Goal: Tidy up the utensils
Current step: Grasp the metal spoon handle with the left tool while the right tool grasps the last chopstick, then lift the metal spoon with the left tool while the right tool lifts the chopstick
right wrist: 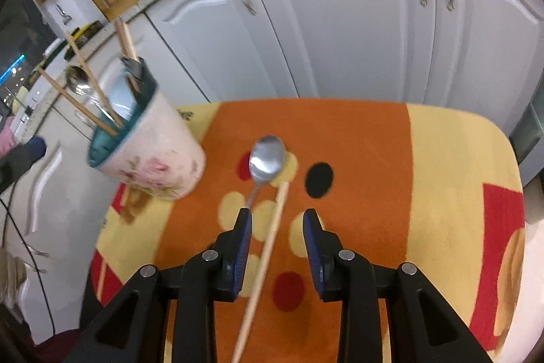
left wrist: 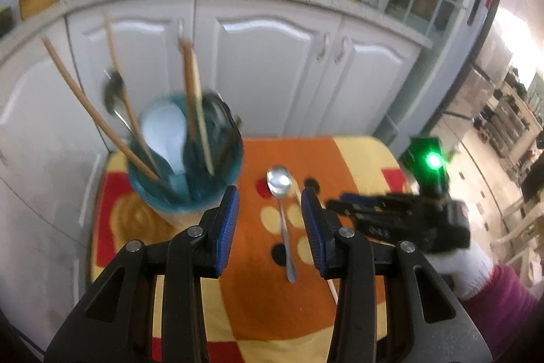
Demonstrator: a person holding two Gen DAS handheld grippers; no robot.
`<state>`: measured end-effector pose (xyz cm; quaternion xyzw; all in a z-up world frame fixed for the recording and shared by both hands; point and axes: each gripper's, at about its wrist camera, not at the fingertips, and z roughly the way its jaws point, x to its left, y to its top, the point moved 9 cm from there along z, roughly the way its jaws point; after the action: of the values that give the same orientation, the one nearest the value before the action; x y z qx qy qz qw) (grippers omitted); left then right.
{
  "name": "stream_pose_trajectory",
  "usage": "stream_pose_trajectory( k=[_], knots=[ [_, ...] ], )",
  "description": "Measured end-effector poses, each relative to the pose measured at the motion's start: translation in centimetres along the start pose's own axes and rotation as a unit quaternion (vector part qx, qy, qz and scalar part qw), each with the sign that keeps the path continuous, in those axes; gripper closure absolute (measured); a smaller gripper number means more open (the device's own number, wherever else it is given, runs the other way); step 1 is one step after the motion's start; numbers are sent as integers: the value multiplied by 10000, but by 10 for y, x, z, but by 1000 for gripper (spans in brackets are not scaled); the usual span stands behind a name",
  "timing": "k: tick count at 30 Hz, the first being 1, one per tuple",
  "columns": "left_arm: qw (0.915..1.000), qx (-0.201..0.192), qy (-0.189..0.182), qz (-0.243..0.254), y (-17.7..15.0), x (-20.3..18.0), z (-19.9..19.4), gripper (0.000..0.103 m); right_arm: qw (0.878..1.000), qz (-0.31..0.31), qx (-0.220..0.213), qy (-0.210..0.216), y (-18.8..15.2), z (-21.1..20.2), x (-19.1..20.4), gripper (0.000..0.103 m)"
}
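At the left of the small table with its orange, yellow and red cloth stands the utensil cup, teal inside and pale with a flower print outside, already bristling with wooden chopsticks, a white spoon and a dark ladle-like piece. It looks tall and loaded high, so I judge it easy to tip if nudged.

Just right of the cup, the steel spoon lies flat on the cloth, bowl toward the cabinets, handle running back toward the grippers. It reads as light, rigid and slick; the thin handle lies low in the pile, so a pinch at mid-handle seems the safest hold. The left gripper hangs over it, jaws wide apart and empty, the handle showing between them.

Just beside the spoon on its right lies a single loose chopstick, pale wood, light, stiff and prone to roll. The right gripper hovers above it, jaws parted more narrowly and gripping nothing. Taking it near the middle would keep it balanced.
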<state>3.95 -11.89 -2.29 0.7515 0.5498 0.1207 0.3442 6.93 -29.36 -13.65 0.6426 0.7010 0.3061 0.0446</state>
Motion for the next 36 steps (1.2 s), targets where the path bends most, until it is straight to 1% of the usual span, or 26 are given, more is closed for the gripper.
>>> stream_pose_trajectory(
  k=[3,7,10,11,12,13,14,17,23,27,28,29,30,31,33,36],
  knots=[
    [9996,273,-102,6,-16,-7,17,66,9998,-116,65,-133,1,12,-4,74],
    [9983,577,-111,20,-33,-11,39,66,9997,-172,170,-10,0,24,3,74],
    [9969,778,-83,12,-46,-14,58,66,9985,-417,297,-182,-4,37,12,74],
    [9966,823,-64,0,-49,-14,63,66,9976,-506,340,-329,-6,42,11,79],
    [9964,851,-49,-16,-51,-13,67,66,9963,-574,406,-487,-9,48,10,87],
    [9961,876,-31,-39,-53,-13,72,66,9959,-609,370,-549,-10,49,9,89],
    [9960,889,-13,-56,-54,-13,76,66,9960,-630,300,-559,-10,47,8,94],
    [9955,939,20,-119,-55,-11,89,66,9962,-549,254,-633,-12,39,-1,97],
    [9938,1107,89,-58,-59,-19,124,66,9960,-95,215,-857,-23,12,-51,97],
    [9901,1402,76,-16,-69,-26,148,68,9969,145,228,-739,-32,0,-71,97],
    [9908,1349,89,-17,-70,-27,152,69,9971,159,225,-708,-32,-3,-71,97],
    [9917,1282,126,34,-68,-28,153,80,9973,167,216,-684,-34,-4,-69,97],
    [9910,1325,173,75,-68,-29,156,84,9974,173,212,-664,-35,-5,-69,97],
    [9912,1307,197,81,-67,-29,157,97,9976,180,211,-635,-36,-5,-69,97],
    [9904,1385,22,2,-68,-32,157,97,9980,178,189,-583,-36,-5,-67,97],
    [9884,1511,-148,95,-78,-38,150,98,9984,165,157,-513,-34,-6,-61,97]
  ],
)
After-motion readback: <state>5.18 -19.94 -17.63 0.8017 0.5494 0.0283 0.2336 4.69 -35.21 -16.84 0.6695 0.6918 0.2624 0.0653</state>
